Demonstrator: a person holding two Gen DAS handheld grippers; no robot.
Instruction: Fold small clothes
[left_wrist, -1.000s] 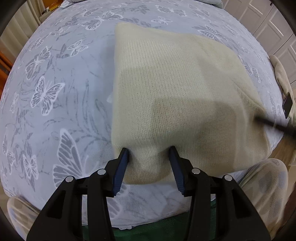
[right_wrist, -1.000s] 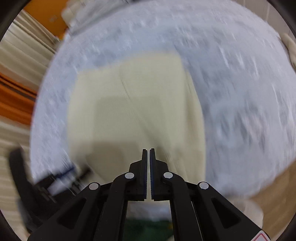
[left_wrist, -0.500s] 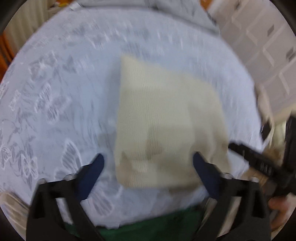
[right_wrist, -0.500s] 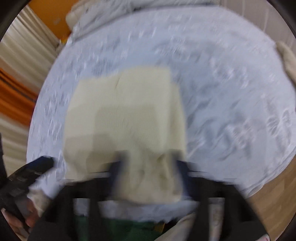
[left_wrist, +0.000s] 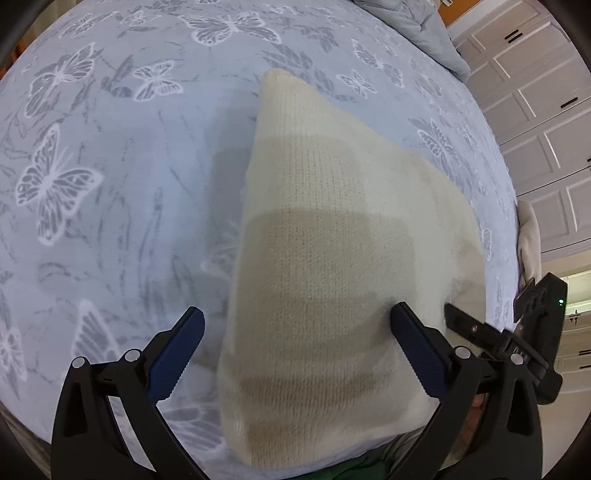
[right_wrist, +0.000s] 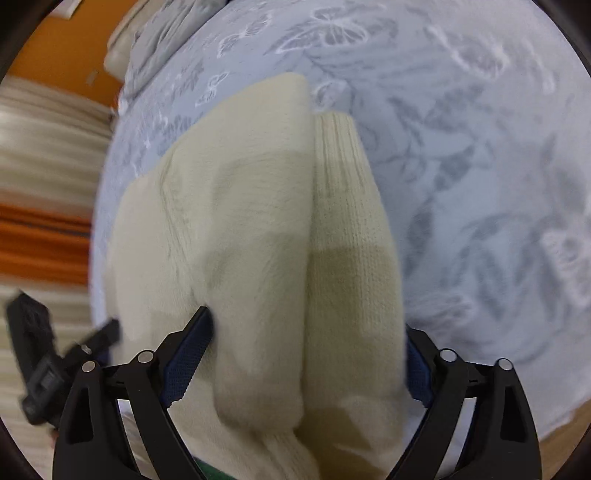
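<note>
While both grippers, left (left_wrist: 295, 332) and right (right_wrist: 308, 332), are gaping open over the cream sweater (left_wrist: 332, 277), its near edge is probably awaiting pinching for another fold

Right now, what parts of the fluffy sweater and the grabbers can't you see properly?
- Cream sweater, left wrist view: near edge cut off by the frame bottom and the left gripper.
- Right wrist view: sweater's near end hidden behind the right gripper.
- Right wrist view: left gripper blurred.
</note>
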